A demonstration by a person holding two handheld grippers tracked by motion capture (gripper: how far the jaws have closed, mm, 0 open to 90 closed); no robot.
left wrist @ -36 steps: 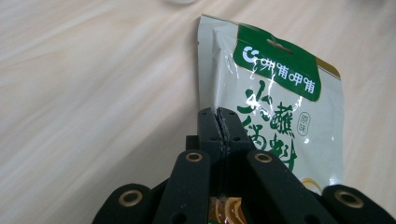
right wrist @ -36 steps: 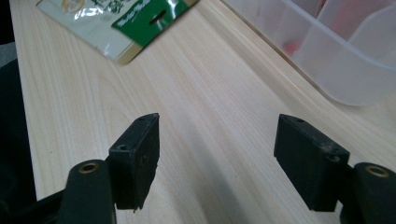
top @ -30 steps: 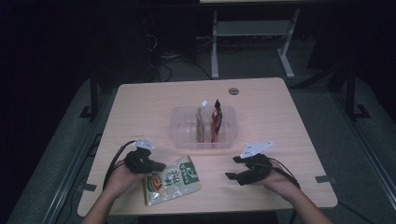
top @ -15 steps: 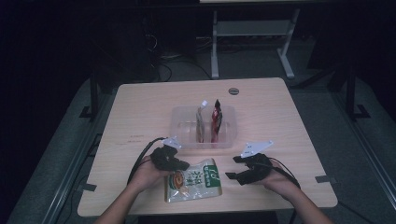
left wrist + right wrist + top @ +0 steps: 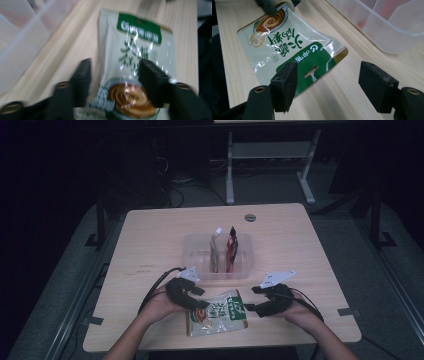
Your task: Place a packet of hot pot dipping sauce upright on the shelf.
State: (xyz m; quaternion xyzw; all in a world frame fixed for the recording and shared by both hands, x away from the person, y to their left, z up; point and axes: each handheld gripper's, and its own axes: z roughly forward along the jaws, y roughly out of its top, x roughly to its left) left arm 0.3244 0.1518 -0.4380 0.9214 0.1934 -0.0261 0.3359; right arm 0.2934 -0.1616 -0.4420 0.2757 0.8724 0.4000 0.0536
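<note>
Left gripper [image 5: 199, 301] slid the packet [image 5: 218, 312] rightward; its jaws just opened.

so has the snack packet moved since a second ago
Yes. The snack packet has slid rightward along the table's near edge, dragged by the left tool, and now lies directly in front of the clear bin.

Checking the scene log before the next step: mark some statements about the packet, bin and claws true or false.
1. The packet lies flat on the table. True.
2. The packet is inside the bin. False: it lies on the table in front of the bin.
3. The right claw is clamped on the packet. False: its jaws stand open, one over the packet's green end, the other over bare table.
4. Two pouches stand upright in the bin. True.
5. The left claw is at the packet's bowl-picture end. True; its jaws have just been opening and straddle the packet.
</note>
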